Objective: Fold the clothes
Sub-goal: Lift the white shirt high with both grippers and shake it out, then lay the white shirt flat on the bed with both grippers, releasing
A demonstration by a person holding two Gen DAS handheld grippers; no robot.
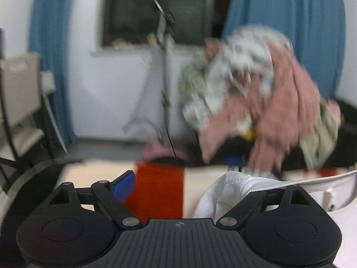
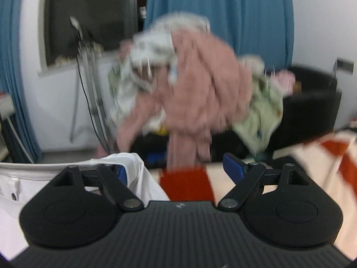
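Observation:
A white garment (image 1: pixel 225 192) with a ribbed waistband lies low on the right of the left wrist view. It drapes over the right finger of my left gripper (image 1: pixel 185 185), which stands open; the blue left finger (image 1: pixel 125 185) is bare. The same white garment (image 2: pixel 133 172) covers the left finger of my right gripper (image 2: pixel 178 172), also open, and its blue right finger (image 2: pixel 234 167) is free. Nothing sits between either pair of fingers. Under both lies a cream cloth with red stripes (image 2: pixel 187 183).
Behind the table a blurred heap of pink, white-patterned and green clothes (image 1: pixel 267 93) (image 2: pixel 200 89) is piled on a black sofa (image 2: pixel 312 102). A light stand (image 1: pixel 164 67) rises before the window, with blue curtains (image 2: pixel 223 11) either side. A beige chair (image 1: pixel 17 93) stands far left.

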